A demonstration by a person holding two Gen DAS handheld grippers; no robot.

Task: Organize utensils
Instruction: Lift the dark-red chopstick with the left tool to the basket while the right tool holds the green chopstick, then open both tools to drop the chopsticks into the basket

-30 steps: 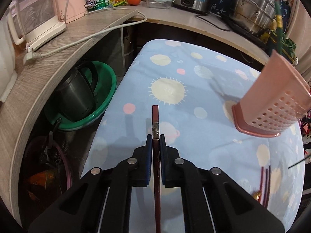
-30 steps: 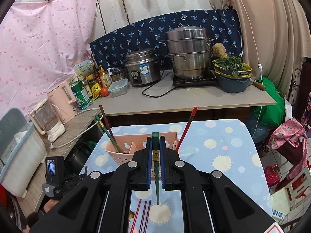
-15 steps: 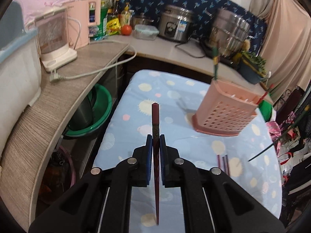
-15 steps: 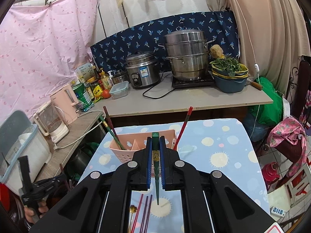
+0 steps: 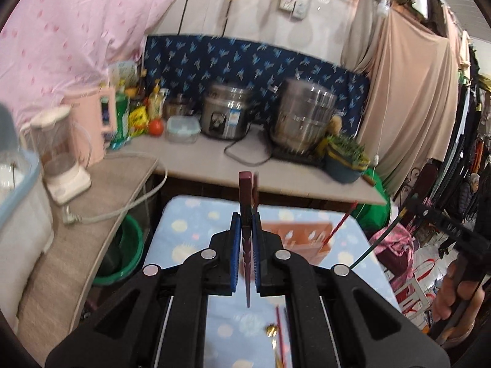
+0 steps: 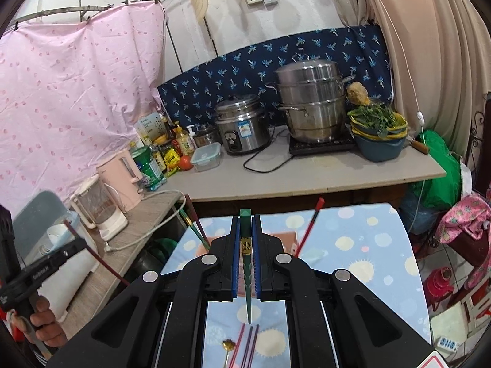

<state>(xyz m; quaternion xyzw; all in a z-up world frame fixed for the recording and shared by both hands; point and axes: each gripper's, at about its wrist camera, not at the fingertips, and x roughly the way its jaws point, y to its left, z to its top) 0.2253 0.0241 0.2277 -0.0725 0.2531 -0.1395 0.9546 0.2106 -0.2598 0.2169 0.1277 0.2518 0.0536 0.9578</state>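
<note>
My left gripper (image 5: 245,227) is shut on a dark red chopstick (image 5: 245,196), held upright above the blue spotted table (image 5: 190,230). My right gripper (image 6: 245,230) is shut on a green chopstick (image 6: 246,224). The pink perforated utensil holder (image 5: 294,236) stands on the table beyond both grippers; in the right wrist view (image 6: 288,239) it is mostly hidden by the fingers. A red chopstick (image 6: 308,228) and green and dark ones (image 6: 195,228) stick out of it. Loose chopsticks (image 6: 248,343) and a gold spoon (image 6: 227,345) lie on the table below the grippers.
A counter (image 6: 307,178) behind the table carries a rice cooker (image 6: 241,128), a steamer pot (image 6: 313,101), a bowl of greens (image 6: 379,128) and bottles. A side shelf (image 5: 92,224) at the left holds kettles and a white cable. A green basin (image 5: 129,245) sits under it.
My left gripper has tilted up and swung right with the dark red chopstick, so the holder now sits straight ahead. My right gripper has held nearly still with the green chopstick.
</note>
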